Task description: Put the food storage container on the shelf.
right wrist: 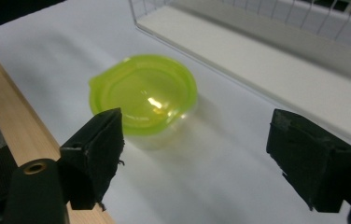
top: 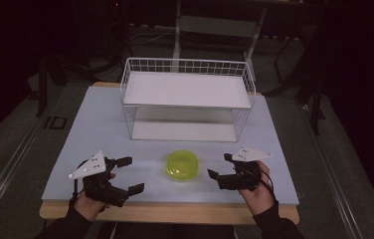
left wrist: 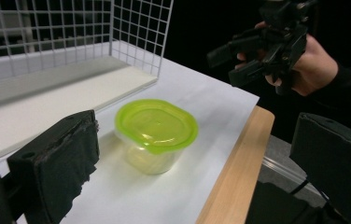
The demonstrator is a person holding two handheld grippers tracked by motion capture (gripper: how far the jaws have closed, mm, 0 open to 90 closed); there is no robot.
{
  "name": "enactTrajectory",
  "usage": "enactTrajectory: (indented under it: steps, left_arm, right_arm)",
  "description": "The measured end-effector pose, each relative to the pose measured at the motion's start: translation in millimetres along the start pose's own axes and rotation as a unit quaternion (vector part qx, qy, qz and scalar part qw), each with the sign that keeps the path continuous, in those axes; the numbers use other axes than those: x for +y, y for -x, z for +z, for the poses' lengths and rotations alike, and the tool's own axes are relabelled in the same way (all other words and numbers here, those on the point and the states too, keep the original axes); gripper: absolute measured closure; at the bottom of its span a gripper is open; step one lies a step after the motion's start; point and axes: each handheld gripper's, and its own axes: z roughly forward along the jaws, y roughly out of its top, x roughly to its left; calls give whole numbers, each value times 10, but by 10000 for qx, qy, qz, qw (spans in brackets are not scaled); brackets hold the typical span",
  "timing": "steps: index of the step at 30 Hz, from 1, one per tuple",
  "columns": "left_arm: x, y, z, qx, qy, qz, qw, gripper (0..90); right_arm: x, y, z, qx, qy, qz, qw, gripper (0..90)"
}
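Observation:
A small clear container with a yellow-green lid (top: 182, 165) sits on the white table near its front edge, between my two grippers. My left gripper (top: 131, 174) is held to its left, open, with nothing between its fingers. In the left gripper view the container (left wrist: 156, 126) stands ahead of the wide-apart jaws of the left gripper (left wrist: 197, 140). My right gripper (top: 219, 166) hovers just right of the container, open and empty, and also appears raised in a hand (left wrist: 229, 65). In the right gripper view the lid (right wrist: 143, 93) lies beyond the left jaw of the right gripper (right wrist: 201, 135).
A white wire rack (top: 187, 97) with an upper and a lower shelf stands at the back of the table (top: 90, 144), its open front facing the container. The wooden front edge (top: 175, 213) runs just below the hands. Dark floor and stands surround the table.

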Motion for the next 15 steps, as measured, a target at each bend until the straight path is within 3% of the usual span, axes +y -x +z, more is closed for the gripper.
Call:
enactTrajectory:
  steps: [6, 10, 15]
  left_arm:
    - [194, 66, 176, -111, -272, 86, 9995, 22]
    - [330, 57, 296, -184, -459, 101, 9987, 22]
    - [428, -1, 452, -138, -640, 27, 9979, 22]
  right_arm:
    - [126, -43, -58, 66, 93, -252, 9996, 185]
    - [185, -49, -76, -75, 150, -479, 9987, 157]
    - [261, -18, -77, -95, 207, -168, 9996, 148]
